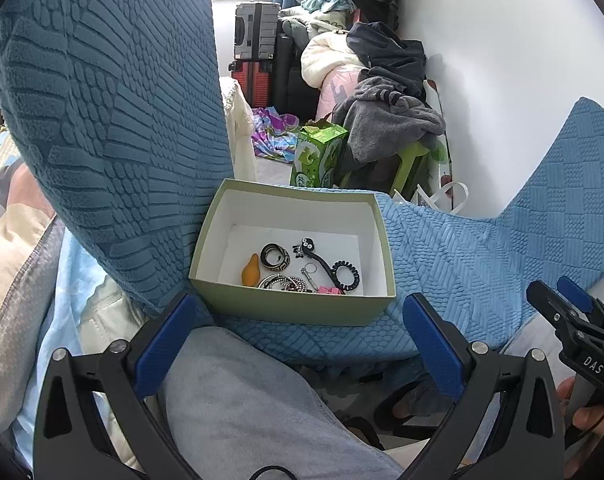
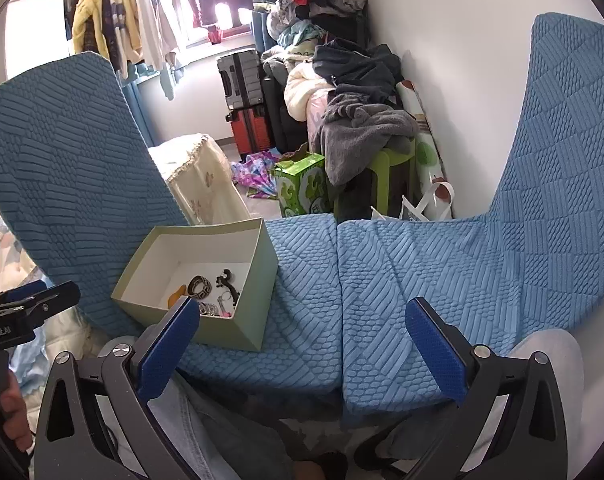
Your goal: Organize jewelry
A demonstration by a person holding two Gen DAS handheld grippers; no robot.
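An open pale green box (image 1: 289, 304) with a white inside sits on blue textured seat cushions (image 1: 462, 264). It holds jewelry: a patterned bangle (image 1: 275, 257), an orange piece (image 1: 249, 270), a black coiled hair tie (image 1: 346, 276), a beaded bracelet and a pink clip. My left gripper (image 1: 297, 340) is open and empty just in front of the box. My right gripper (image 2: 302, 344) is open and empty over the cushions (image 2: 422, 280), to the right of the box (image 2: 205, 280). The right gripper also shows at the right edge of the left wrist view (image 1: 570, 312).
A blue chair back (image 1: 113, 120) rises left of the box. Beyond the seats stand a green carton (image 1: 318, 156), a green stool with piled clothes (image 1: 390, 128), suitcases (image 1: 257, 60) and a white bag (image 2: 426, 204). My grey-trousered knee (image 1: 253, 400) lies below the left gripper.
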